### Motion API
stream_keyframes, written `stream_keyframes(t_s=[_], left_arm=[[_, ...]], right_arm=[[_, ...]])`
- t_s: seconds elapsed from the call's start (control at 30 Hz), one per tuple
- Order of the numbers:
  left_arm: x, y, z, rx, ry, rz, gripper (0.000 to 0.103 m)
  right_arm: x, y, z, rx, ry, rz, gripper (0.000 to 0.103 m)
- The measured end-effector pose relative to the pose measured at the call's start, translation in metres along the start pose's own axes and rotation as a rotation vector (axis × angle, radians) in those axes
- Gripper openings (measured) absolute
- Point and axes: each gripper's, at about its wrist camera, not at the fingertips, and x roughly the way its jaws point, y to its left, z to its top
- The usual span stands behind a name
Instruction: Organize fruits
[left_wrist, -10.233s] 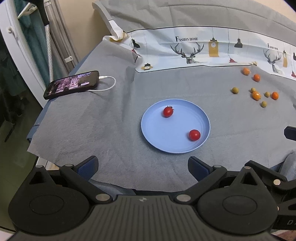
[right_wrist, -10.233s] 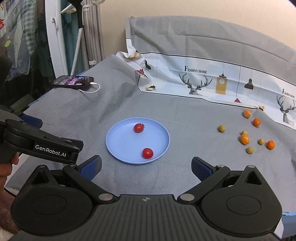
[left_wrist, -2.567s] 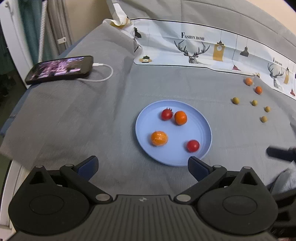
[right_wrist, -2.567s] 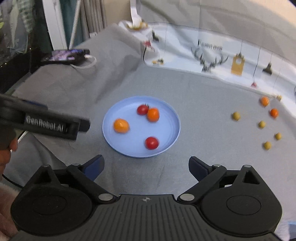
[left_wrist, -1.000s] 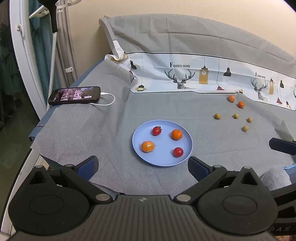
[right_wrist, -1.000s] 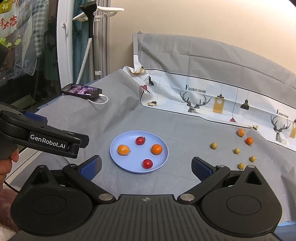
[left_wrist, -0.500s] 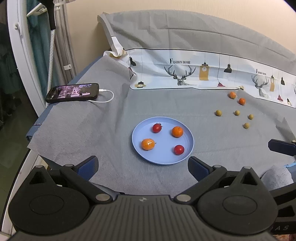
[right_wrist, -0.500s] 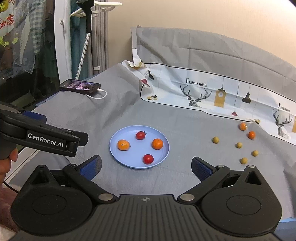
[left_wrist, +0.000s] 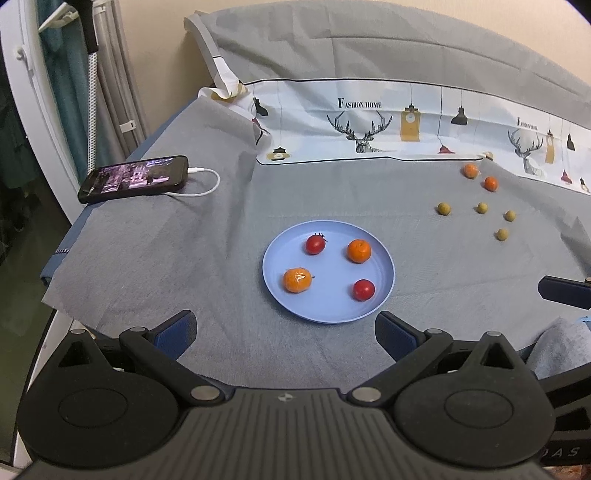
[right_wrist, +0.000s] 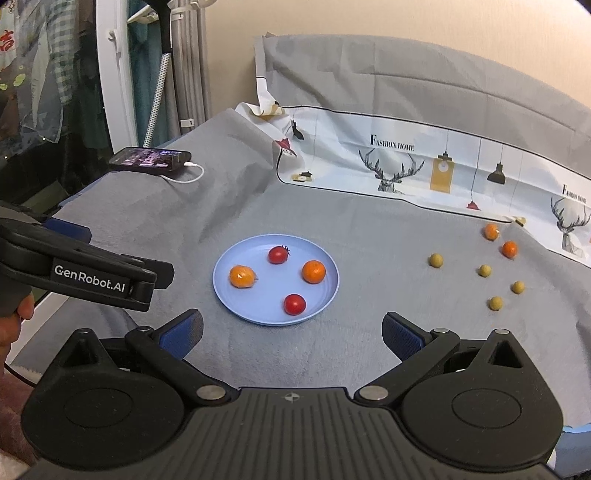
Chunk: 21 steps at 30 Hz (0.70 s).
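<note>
Hovering low at 6 o'clock, left gripper (left_wrist: 286, 328) spread wide, holding nothing. Phone (left_wrist: 135, 178) at 10 o'clock. Blue plate (left_wrist: 275, 271) dead centre: two tomatoes, two oranges aboard. Right gripper (right_wrist: 291, 334) also wide, empty-handed. Loose oranges (right_wrist: 509, 249) and small yellow-green fruits (right_wrist: 484, 270) on grey cloth, 2 o'clock.

Soft even indoor light, faint shadows, sharp focus, strong fisheye bending (dark vignetted corners)
</note>
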Motion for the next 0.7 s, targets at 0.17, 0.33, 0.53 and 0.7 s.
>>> stream_keyframes(t_s=[0.17,0.33,0.53,0.7], left_arm=[[0.012,-0.005,0.009,0.006,0.022,0.001,0.103],[0.025,-0.013,0.019,0.012,0.048,0.001,0.103],[0.040,-0.032,0.032,0.037,0.067,-0.003,0.103],[0.055,-0.054,0.049,0.061,0.079,-0.032,0.103]], right_arm=[[0.009,-0.011,0.000,0.040,0.010,-0.001,0.102],[0.019,-0.023,-0.003,0.090,0.025,0.002,0.102],[0.030,-0.048,-0.006,0.179,0.034,-0.020,0.102],[0.035,-0.083,-0.010,0.284,0.008,-0.116,0.102]])
